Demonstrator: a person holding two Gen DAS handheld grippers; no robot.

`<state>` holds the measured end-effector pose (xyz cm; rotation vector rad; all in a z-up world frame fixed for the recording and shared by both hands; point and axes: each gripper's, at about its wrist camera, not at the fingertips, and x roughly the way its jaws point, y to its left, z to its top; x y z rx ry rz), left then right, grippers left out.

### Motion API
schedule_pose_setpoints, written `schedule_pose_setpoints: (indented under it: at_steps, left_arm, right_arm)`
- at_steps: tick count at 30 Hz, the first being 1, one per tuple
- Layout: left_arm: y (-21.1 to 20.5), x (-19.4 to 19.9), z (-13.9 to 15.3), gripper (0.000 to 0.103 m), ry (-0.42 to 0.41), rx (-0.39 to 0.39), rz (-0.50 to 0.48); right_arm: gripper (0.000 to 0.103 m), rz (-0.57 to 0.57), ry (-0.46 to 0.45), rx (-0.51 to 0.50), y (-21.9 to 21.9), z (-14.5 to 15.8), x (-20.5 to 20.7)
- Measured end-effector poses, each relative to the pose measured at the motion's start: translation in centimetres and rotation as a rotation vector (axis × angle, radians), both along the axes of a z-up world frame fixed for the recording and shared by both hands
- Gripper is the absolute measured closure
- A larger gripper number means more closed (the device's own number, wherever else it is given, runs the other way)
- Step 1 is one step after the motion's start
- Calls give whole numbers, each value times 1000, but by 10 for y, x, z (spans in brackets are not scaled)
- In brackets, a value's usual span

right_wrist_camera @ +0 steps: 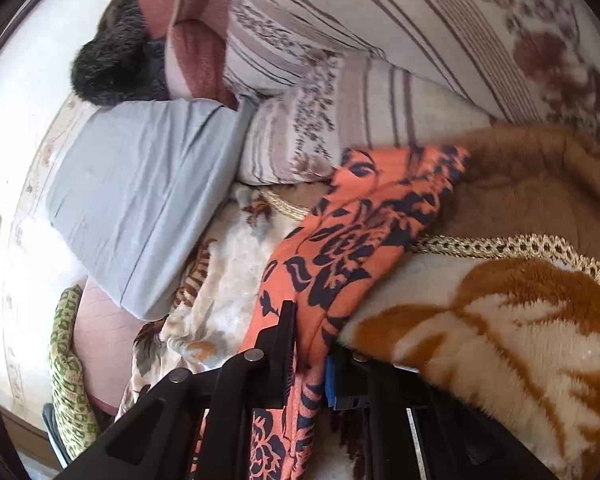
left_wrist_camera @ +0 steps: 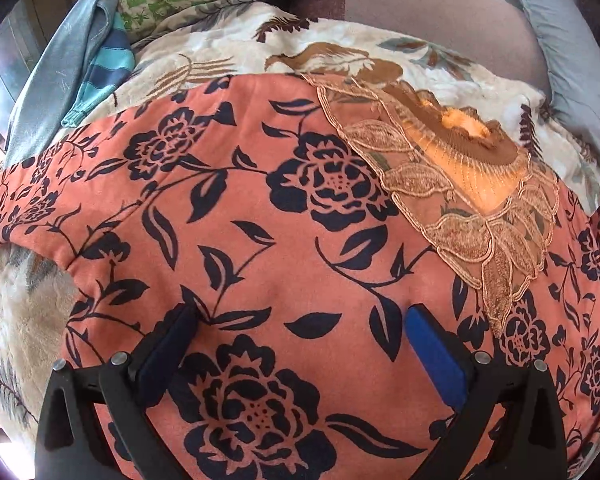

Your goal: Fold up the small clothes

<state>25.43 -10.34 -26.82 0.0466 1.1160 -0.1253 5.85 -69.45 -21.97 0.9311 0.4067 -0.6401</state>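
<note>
Right fingers [right_wrist_camera: 306, 344] pinch the orange floral garment's [left_wrist_camera: 292, 216] edge—left fingers [left_wrist_camera: 300, 320] spread wide, pressing it—so fold over smoothly, keeping edges aligned.

no readable text, labels or numbers anywhere

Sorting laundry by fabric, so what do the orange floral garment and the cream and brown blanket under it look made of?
Orange floral garment: thin, smooth matte woven cloth, probably a cotton or viscose print, with a stiff embroidered lace neckline. Cream and brown blanket: thick plush fleece, visibly furry pile, likely synthetic.
</note>
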Motion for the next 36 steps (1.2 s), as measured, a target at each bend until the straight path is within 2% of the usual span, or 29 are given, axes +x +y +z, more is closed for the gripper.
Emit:
schedule_pose_setpoints:
  at_steps: [4, 7, 10, 13, 16, 19, 22, 24, 25, 27, 28, 32, 36]
  left_arm:
    - [22, -5, 29, 0, -126, -24, 53]
    - [43, -5, 48, 0, -204, -35, 96]
    - [67, 0, 60, 0, -253, -38, 159]
    - [93, 5, 69, 0, -285, -33, 221]
    - [123, 8, 77, 0, -310, -21, 291]
    - [151, 10, 80, 0, -319, -9, 347]
    - [173, 14, 76, 0, -302, 8, 381]
    - [184, 19, 71, 0, -277, 12, 396]
    - [188, 22, 68, 0, -261, 14, 402]
    - [194, 25, 62, 0, -230, 11, 412]
    - [197, 26, 60, 0, -221, 2, 419]
    - [209, 28, 57, 0, -205, -28, 454]
    - [227, 29, 56, 0, -187, -70, 511]
  right_arm:
    - [94, 119, -118, -112, 41, 59, 15]
    - [94, 268, -173, -176, 90, 99, 38]
    - [94, 437, -204, -193, 156, 121, 71]
    - [94, 617, -189, -222, 239, 126, 108]
    - [94, 786, -97, -283, 337, 111, 147]
    - [94, 947, 43, -307, 433, 69, 179]
    - [93, 1132, 257, -290, 512, 5, 199]
    - [93, 1233, 452, -390, 557, -39, 201]
    - [92, 1253, 528, -495, 574, -56, 194]
    - [89, 1242, 520, -749, 597, -61, 175]
    - [89, 1249, 534, -810, 603, -62, 169]
    - [88, 1315, 513, -868, 601, -55, 147]
    - [88, 1375, 459, -825, 586, -40, 133]
